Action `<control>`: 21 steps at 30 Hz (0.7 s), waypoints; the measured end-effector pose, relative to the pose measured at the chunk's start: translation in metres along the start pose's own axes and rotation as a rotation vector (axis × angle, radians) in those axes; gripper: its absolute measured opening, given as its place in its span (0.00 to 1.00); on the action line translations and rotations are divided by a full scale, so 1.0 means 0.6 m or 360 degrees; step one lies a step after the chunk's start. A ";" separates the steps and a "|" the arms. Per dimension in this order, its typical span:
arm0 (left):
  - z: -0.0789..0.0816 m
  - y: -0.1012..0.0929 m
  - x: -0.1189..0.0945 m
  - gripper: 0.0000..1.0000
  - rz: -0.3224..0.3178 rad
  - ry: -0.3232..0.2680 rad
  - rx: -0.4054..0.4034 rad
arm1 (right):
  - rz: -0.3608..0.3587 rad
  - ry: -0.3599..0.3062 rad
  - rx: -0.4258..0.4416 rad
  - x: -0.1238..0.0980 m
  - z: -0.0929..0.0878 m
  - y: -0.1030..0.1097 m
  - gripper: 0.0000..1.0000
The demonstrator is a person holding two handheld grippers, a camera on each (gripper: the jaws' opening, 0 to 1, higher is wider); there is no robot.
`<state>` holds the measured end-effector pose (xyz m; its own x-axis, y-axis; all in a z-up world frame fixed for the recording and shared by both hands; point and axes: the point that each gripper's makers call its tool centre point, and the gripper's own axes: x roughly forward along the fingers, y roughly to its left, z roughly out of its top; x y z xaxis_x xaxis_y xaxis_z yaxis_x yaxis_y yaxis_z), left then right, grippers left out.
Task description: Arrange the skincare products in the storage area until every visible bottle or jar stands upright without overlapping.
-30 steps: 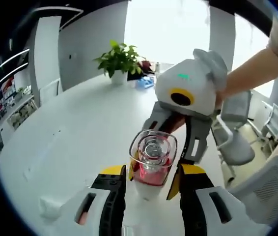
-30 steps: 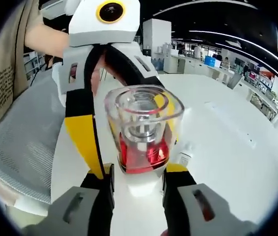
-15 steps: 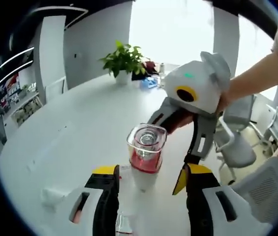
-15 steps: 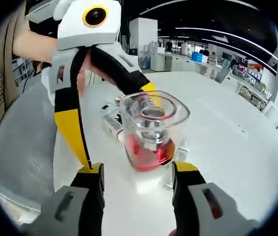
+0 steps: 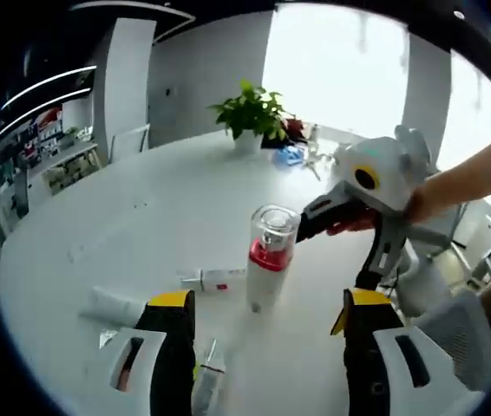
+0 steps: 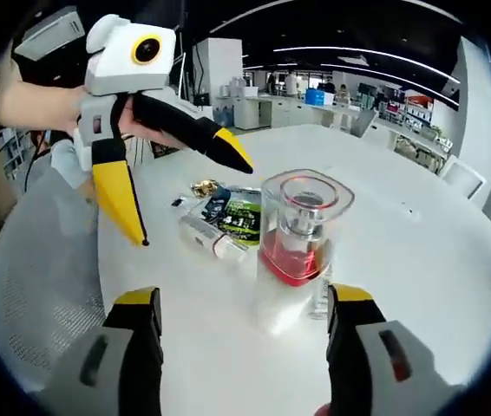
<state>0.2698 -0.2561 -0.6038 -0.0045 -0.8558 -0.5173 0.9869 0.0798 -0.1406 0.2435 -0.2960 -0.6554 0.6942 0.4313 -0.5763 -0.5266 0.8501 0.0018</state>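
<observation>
Clear-capped bottle [image 5: 268, 258] [image 6: 300, 241] upright on the white bench [image 5: 124, 234] [image 6: 436, 260], red band of liquid under a thick transparent square cap, white lower body; free of both tools. Left tool [image 5: 263, 322] wide, yellow-tipped jaws either side of the bottle's base and apart from it; right tool [image 6: 241, 319] likewise wide, nothing between its jaws but the bottle standing beyond them. One second earlier: bottle clamped between left jaws with the right tool close around it; half a second earlier: jaws parted but bottle large and near. Now both tools drawn back, bottle smaller in both views and standing alone. In left gripper view, right tool [image 5: 376, 227] well off to the bottle's right, a hand [image 5: 419, 204] behind it; in right gripper view, left tool [image 6: 180, 186] raised above the bench to the bottle's left. Lying flat near the bottle: small white tube with red label [image 5: 215, 279] just beside its base, larger white tube [image 5: 115, 305] further out, another tube [image 5: 206, 377] between the left jaws; in right gripper view a tube [image 6: 206, 234] and green-and-dark sachets [image 6: 232, 212] left of the bottle. Broad bare bench beyond the bottle toward the potted plant [image 5: 250, 113]; bench edge near the grey mesh chair [image 6: 37, 277].
</observation>
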 end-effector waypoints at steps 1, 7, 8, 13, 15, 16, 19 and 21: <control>-0.003 -0.001 -0.005 0.68 0.0007 -0.0002 -0.0010 | -0.0013 -0.0002 0.0014 -0.003 0.000 0.003 0.82; -0.030 -0.005 -0.036 0.74 0.0058 -0.0010 -0.0165 | -0.0103 -0.0090 0.0138 -0.018 0.008 0.013 0.86; -0.037 -0.005 -0.043 0.75 0.0074 -0.0006 -0.0184 | -0.0103 -0.0092 0.0139 -0.020 0.007 0.018 0.87; -0.061 -0.004 -0.071 0.77 0.0128 -0.0004 -0.0241 | -0.0146 -0.0063 0.0191 -0.031 -0.012 0.023 0.89; -0.071 -0.001 -0.084 0.79 0.0160 0.0002 -0.0263 | -0.0173 -0.0090 0.0223 -0.037 -0.011 0.026 0.91; -0.074 -0.001 -0.089 0.80 0.0170 -0.0001 -0.0272 | -0.0179 -0.0109 0.0242 -0.039 -0.009 0.029 0.92; -0.086 0.004 -0.107 0.86 0.0214 -0.0010 -0.0309 | -0.0183 -0.0155 0.0254 -0.041 -0.005 0.037 0.95; -0.095 0.003 -0.121 0.86 0.0222 -0.0016 -0.0332 | -0.0198 -0.0149 0.0299 -0.040 -0.011 0.042 0.96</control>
<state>0.2625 -0.1646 -0.6144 0.1322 -0.8341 -0.5355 0.9231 0.3004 -0.2400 0.2104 -0.2867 -0.6471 0.7950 0.3383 -0.5035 -0.3396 0.9360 0.0927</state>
